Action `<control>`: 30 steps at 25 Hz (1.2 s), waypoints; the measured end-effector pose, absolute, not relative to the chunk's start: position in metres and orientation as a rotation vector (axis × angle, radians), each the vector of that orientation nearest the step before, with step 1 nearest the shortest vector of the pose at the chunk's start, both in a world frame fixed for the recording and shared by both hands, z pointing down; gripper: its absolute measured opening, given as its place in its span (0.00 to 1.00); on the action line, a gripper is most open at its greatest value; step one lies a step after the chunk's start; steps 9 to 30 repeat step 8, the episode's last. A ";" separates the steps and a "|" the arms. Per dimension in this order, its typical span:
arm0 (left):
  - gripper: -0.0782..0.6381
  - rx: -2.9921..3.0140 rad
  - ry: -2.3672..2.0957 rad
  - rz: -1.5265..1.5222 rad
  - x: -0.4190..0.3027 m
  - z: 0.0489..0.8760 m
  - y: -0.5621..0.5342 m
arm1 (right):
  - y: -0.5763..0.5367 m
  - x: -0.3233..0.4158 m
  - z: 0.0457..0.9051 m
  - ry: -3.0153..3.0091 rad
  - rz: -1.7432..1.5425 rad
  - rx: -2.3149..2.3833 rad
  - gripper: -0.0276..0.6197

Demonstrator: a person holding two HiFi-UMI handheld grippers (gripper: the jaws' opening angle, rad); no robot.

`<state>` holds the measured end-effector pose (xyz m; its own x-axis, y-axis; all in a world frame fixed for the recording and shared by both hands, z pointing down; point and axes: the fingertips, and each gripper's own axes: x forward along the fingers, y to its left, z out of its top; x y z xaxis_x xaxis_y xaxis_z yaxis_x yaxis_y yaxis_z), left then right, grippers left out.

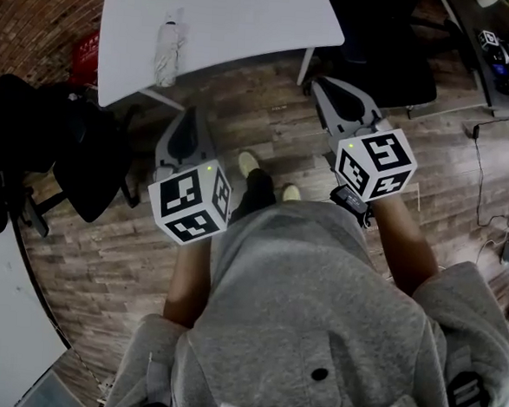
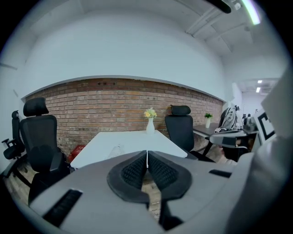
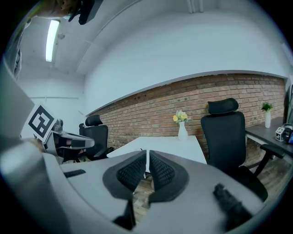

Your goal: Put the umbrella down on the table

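The umbrella lies folded, pale and bundled, on the white surface, near its left edge and clear of the rim; nothing touches it.

The left gripper is held low over the wooden floor, well apart from the surface; its fingers are pressed together with nothing between them. The right gripper sits nearer the surface's right corner but short of it; its fingers are likewise closed on nothing.

By my reading the putting-down is done, since the umbrella rests on the surface and both grippers are empty; the next move calls for little more than keeping clear of it.

From the left gripper's view the umbrella is only a faint smudge on the surface, and from the right gripper's I cannot pick it out; whether its strap is fastened I cannot tell. A vase of flowers at the far end is cut off above the head view; the person's grey top hides the floor beneath.
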<state>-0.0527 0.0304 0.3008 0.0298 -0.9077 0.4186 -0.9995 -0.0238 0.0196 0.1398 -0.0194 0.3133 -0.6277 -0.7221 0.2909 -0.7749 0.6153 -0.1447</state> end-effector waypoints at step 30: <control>0.13 1.970 -1.969 0.404 -0.032 0.305 0.072 | 0.023 0.161 0.319 -2.639 0.386 1.198 0.09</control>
